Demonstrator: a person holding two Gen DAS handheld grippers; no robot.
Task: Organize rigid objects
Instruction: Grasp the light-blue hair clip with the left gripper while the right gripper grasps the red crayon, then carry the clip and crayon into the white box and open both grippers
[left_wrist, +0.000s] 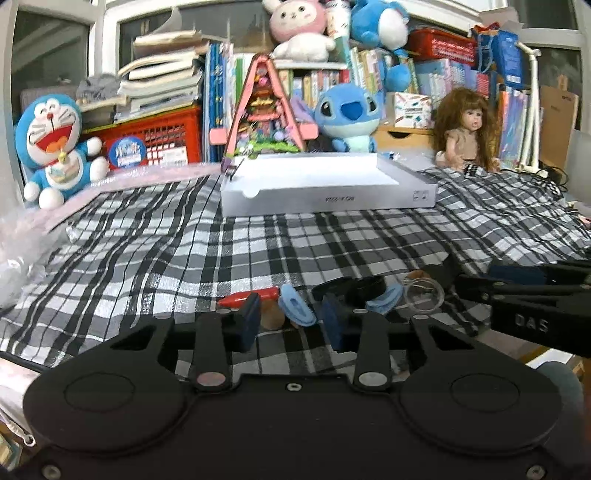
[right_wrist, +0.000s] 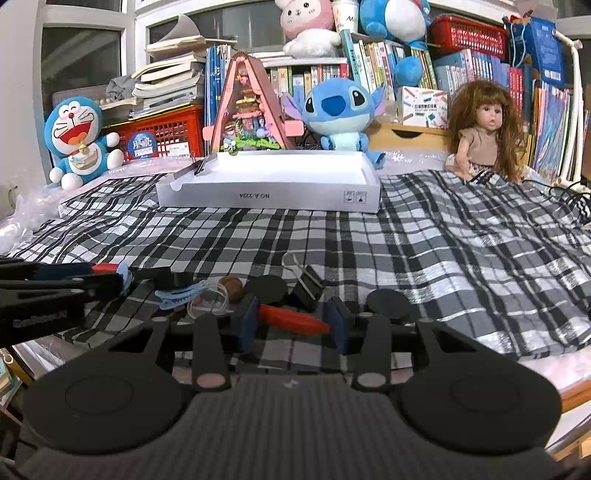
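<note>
Lying near the plaid cloth's (right_wrist: 424, 236) front edge, the red pointed plastic piece (right_wrist: 291, 318) was framed by the right gripper's (right_wrist: 293, 319) parted fingers; the left gripper (left_wrist: 290, 317) was likewise held apart. A slip sideways could be risked, the piece being tapered.

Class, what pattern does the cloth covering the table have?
The cloth has a black, white and grey plaid check, clearest in the right wrist view.

Left wrist view: low over the black-and-white plaid cloth (left_wrist: 332, 240), facing the shallow white cardboard tray (left_wrist: 325, 184) and toy shelf, clutter close. Right wrist view: same height and heading, set further right. Shared: cloth, tray (right_wrist: 269, 192), blue plush Stitch toy (right_wrist: 336, 110).
</note>
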